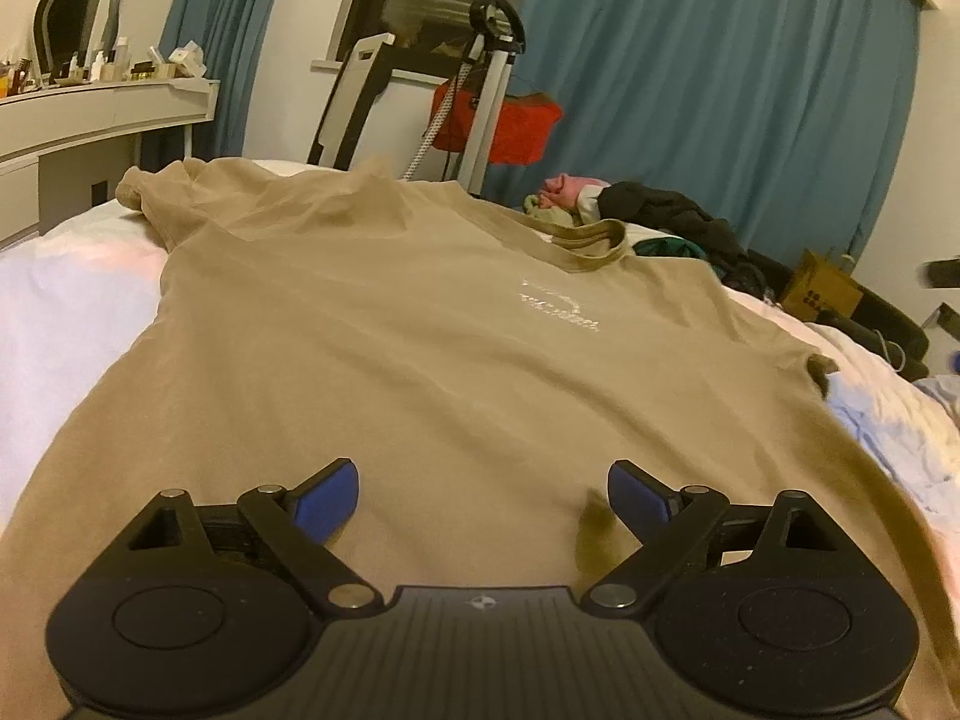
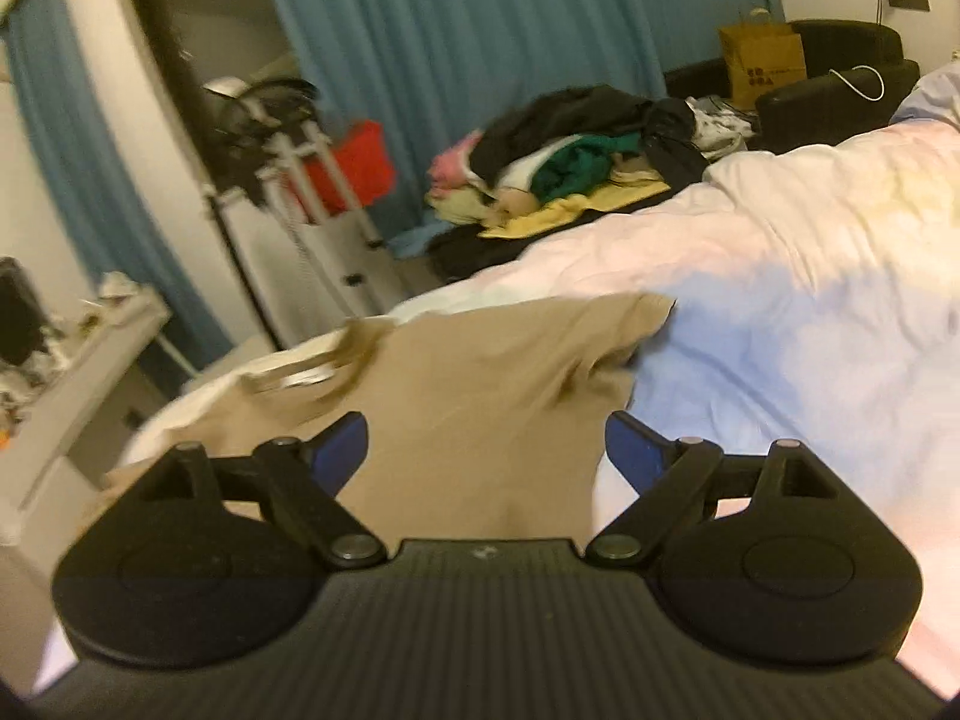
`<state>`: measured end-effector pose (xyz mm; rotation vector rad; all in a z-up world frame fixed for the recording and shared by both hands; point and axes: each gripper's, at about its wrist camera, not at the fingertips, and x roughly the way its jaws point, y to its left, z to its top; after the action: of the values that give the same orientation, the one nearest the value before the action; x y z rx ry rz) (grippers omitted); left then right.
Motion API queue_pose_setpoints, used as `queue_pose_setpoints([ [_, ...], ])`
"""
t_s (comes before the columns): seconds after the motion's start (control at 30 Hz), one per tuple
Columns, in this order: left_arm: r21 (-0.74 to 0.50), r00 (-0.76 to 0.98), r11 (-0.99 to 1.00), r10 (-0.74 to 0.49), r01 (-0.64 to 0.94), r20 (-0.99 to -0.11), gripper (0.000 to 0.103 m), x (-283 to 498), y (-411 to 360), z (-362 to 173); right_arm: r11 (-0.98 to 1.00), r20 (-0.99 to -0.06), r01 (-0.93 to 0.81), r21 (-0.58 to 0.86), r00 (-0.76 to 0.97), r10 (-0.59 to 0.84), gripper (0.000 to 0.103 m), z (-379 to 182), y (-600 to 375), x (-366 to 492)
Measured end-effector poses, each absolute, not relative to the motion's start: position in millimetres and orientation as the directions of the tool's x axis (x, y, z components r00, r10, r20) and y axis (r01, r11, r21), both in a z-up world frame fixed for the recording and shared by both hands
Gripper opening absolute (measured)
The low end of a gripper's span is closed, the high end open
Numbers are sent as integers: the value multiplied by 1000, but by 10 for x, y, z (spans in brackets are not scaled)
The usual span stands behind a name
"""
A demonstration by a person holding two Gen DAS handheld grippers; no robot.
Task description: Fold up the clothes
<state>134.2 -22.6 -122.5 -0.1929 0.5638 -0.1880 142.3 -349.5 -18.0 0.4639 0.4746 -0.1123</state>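
A tan T-shirt (image 1: 420,348) lies spread flat on the white bed (image 1: 72,312), its collar (image 1: 591,243) at the far right and a small white print on the chest. My left gripper (image 1: 483,501) is open and empty, just above the shirt's near hem. In the right wrist view the same shirt (image 2: 480,384) shows with one sleeve (image 2: 636,315) pointing right. My right gripper (image 2: 486,450) is open and empty, over the shirt's side edge near that sleeve.
A pile of mixed clothes (image 2: 588,144) lies at the bed's far side, also seen in the left wrist view (image 1: 660,210). A white dresser (image 1: 102,114) with bottles stands left. A garment steamer (image 1: 486,60), blue curtains (image 1: 720,90) and a cardboard box (image 2: 762,60) stand beyond.
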Motion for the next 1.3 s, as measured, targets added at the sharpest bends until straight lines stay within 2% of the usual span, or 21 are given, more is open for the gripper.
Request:
queue_pose_setpoints([
  [0.1, -215, 827, 961, -263, 176, -497, 91, 1149, -293, -1101, 883, -375, 148, 446, 926, 34, 87, -84, -3294, 746],
  [0.2, -202, 816, 949, -312, 242, -486, 90, 897, -377, -961, 906, -308, 90, 413, 950, 46, 87, -150, -3212, 198],
  [0.27, -234, 789, 924, -380, 302, -482, 90, 695, -433, -886, 923, -331, 127, 364, 944, 1, 88, -153, -3221, 6],
  [0.43, -271, 687, 830, -556, 487, -469, 90, 185, -747, -726, 900, -276, 167, 402, 960, -55, 88, -84, -3426, -255],
  [0.53, -280, 616, 781, -617, 559, -490, 90, 61, -1082, -725, 867, -238, 175, 466, 969, -68, 88, -115, -3563, -360],
  [0.7, -262, 496, 696, -680, 669, -540, 86, 2, -1768, -937, 849, -221, 192, 493, 971, -91, 88, -204, -3709, -434],
  [0.77, -248, 450, 671, -681, 698, -578, 76, -2, -2010, -1086, 838, -231, 201, 507, 969, -93, 88, -256, -3754, -416],
  [0.8, -237, 431, 662, -677, 711, -596, 67, -5, -2113, -1157, 832, -235, 205, 515, 967, -93, 88, -283, -3773, -406],
  [0.83, -219, 419, 656, -667, 722, -616, 63, -9, -2197, -1225, 827, -242, 210, 522, 966, -93, 88, -305, -3789, -397],
  [0.87, -202, 414, 655, -654, 728, -633, 54, -12, -2253, -1300, 821, -248, 215, 528, 964, -93, 88, -327, -3805, -388],
  [0.9, -188, 412, 657, -643, 730, -646, 36, -10, -2287, -1371, 816, -254, 220, 534, 963, -94, 88, -349, -3821, -380],
  [0.93, -186, 402, 642, -652, 744, -643, 27, -35, -2307, -1394, 813, -257, 226, 537, 962, -98, 88, -369, -3836, -373],
  [0.97, -194, 382, 609, -681, 769, -625, 11, -87, -2312, -1367, 809, -260, 233, 539, 960, -104, 88, -386, -3854, -364],
  [1.0, -201, 360, 575, -709, 793, -606, 6, -139, -2316, -1339, 805, -263, 240, 543, 959, -109, 88, -403, -3871, -354],
  [1.1, -210, 294, 474, -776, 855, -558, 5, -299, -2345, -1267, 790, -259, 241, 564, 960, -107, 88, -432, -3917, -325],
  [1.17, -204, 276, 463, -768, 863, -577, 4, -369, -2432, -1325, 784, -247, 224, 578, 965, -94, 88, -437, -3946, -309],
  [1.27, -259, 252, 482, -759, 837, -600, 5, -260, -2442, -1402, 789, -249, 213, 576, 965, -79, 88, -439, -3949, -297],
  [1.3, -264, 251, 482, -762, 835, -597, 11, -247, -2422, -1391, 791, -250, 210, 575, 965, -74, 88, -440, -3950, -293],
])
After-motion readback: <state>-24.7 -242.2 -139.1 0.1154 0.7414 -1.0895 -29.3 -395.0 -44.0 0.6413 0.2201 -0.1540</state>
